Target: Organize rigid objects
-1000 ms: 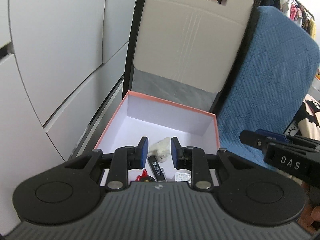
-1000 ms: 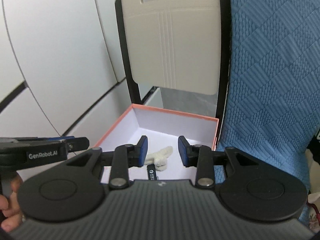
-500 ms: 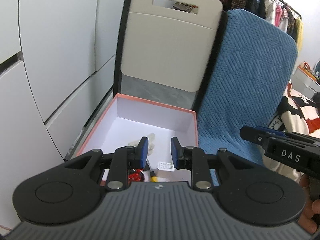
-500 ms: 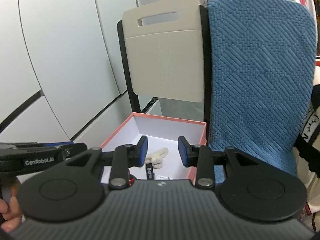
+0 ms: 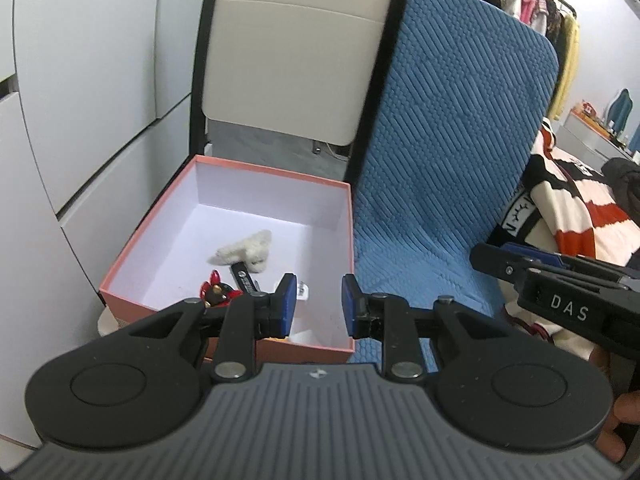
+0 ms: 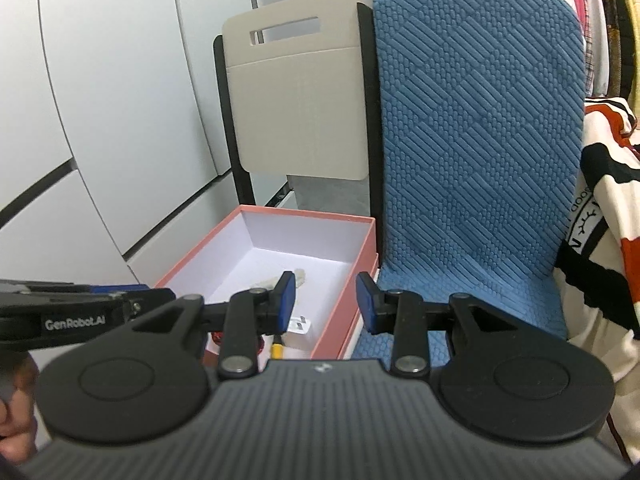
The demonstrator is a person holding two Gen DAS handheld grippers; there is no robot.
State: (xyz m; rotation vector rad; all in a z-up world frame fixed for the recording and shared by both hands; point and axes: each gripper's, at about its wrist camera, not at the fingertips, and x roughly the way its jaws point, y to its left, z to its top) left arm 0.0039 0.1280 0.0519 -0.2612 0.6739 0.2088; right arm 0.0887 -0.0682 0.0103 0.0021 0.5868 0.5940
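The box (image 5: 132, 256) is a shallow open cardboard box, salmon-pink on the outside and white inside, and it stands on the seat of a chair with a cream back (image 5: 296, 52) and a black frame. Inside the box lie several small things. A fluffy cream plush piece (image 5: 245, 251) rests near the middle of the floor of the box. Just in front of it lies a black flat stick with white print (image 5: 244, 277), and beside this a small red and black figure (image 5: 216, 292). A small white plastic piece (image 6: 298, 325) lies closer to the near wall, and next to it a yellow tip (image 6: 277, 349) shows, but I cannot tell what it belongs to.

The left gripper (image 5: 316, 305) hangs above the near edge of the box. Its blue pads (image 5: 286, 300) stand a little apart and nothing is between them; they touch nothing. The right gripper (image 6: 326, 302) is beside it, over the right wall of the box, also with a modest gap between its pads (image 6: 366, 306) and nothing held. A hand (image 5: 612, 420) holds its handle.

To the right of the box stands a second chair covered with a blue quilted cover (image 6: 472, 160). Further right lies a cream, black and orange striped knit (image 6: 608, 216). White cabinet doors (image 5: 80, 100) fill the left side, and clothes on a rack (image 6: 592, 20) hang behind.
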